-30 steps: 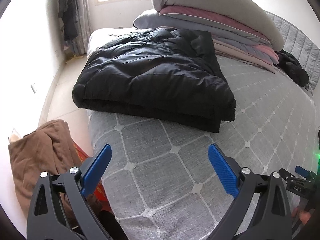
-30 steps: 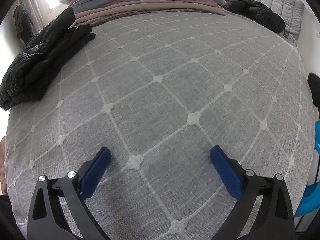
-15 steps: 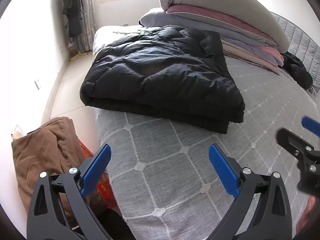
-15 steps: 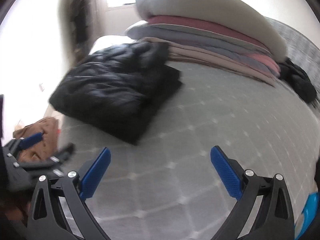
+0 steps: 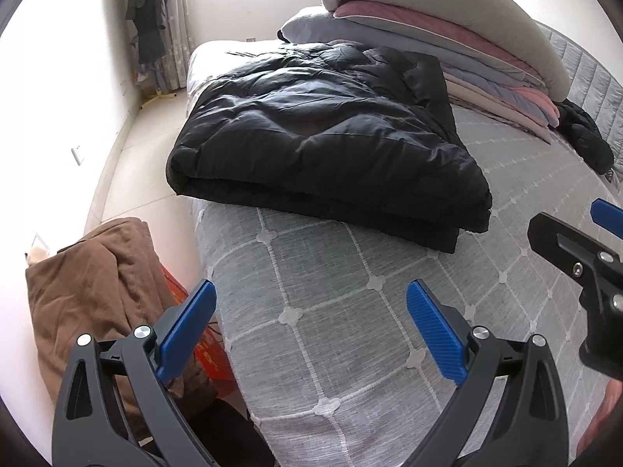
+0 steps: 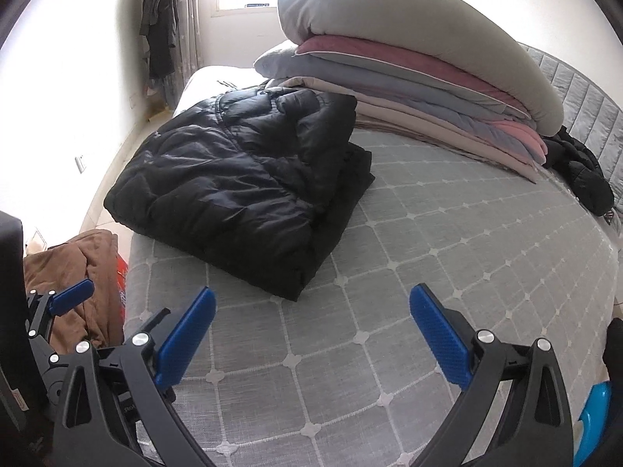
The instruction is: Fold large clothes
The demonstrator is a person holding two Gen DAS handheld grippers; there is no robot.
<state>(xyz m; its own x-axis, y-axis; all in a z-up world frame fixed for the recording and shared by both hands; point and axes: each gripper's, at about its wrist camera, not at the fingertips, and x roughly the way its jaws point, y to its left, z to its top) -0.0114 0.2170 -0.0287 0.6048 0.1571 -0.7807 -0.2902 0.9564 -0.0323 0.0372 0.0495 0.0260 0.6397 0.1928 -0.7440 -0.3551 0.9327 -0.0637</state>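
Black jacket point(image 5: 323, 144) looks folded on the bed point(image 5: 350, 311). My left gripper point(image 5: 309, 327) and right gripper point(image 6: 311, 330) wide, empty. Brown garment point(image 5: 89, 295) beside bed probably next.

Glossy quilted black jacket point(image 5: 323, 132); matt woven grey bedspread point(image 5: 350, 330).

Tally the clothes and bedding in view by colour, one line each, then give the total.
Black: 3, the folded jacket, a bundle by the headboard, clothes hanging by the window
Brown: 1, the garment beside the bed
Cream: 1, the duvet on top of the stack
Total: 5; the stack's thin layers cannot be counted.
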